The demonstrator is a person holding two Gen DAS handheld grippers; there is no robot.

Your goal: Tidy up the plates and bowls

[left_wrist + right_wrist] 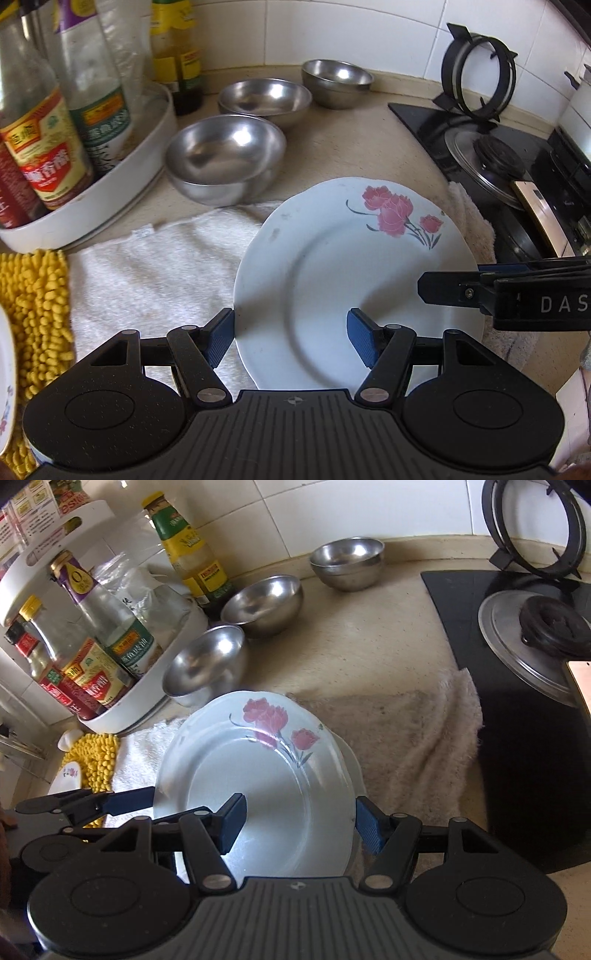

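Observation:
A white plate with pink flowers [354, 266] lies on a white towel [155, 266]; it also shows in the right wrist view [258, 775], on top of another plate [354, 771]. My left gripper [290, 341] is open, its fingers straddling the plate's near left rim. My right gripper [301, 825] is open, its fingers straddling the plate's right rim. Three steel bowls stand behind: near [225, 155], middle [264, 98], far [336, 79]. Another flowered plate [5, 387] peeks in at the left edge.
A white tray [110, 177] of sauce bottles stands at the left. A yellow chenille mat [33, 314] lies left of the towel. A black gas stove [517, 155] with a pot lid [524, 642] is on the right. A tiled wall runs behind.

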